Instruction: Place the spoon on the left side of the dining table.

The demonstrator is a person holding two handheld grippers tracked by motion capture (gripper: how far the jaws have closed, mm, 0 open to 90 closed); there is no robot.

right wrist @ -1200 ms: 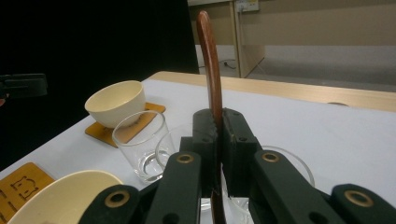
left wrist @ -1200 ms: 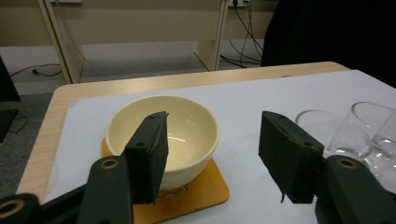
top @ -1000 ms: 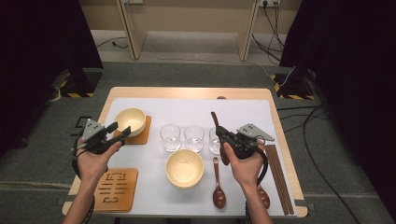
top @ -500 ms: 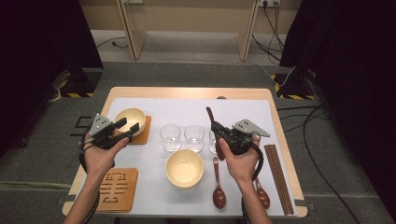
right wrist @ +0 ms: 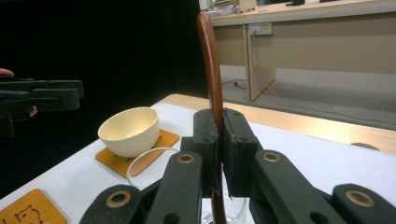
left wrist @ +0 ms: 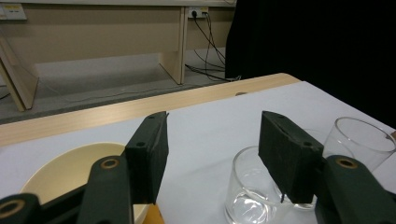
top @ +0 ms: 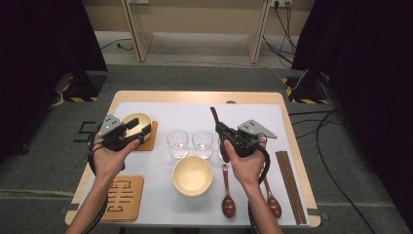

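One spoon (right wrist: 211,65) is clamped in your right tongs (top: 225,138), left tongs (top: 130,130) gaping empty; next, lower it into a glass (top: 202,144).

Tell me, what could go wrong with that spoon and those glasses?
The right claw pinches a wooden spoon by its thin handle, right over a glass; it might slip or knock the glass. The open left claw hangs near another glass and the bowl, so a careless swing could bump them.
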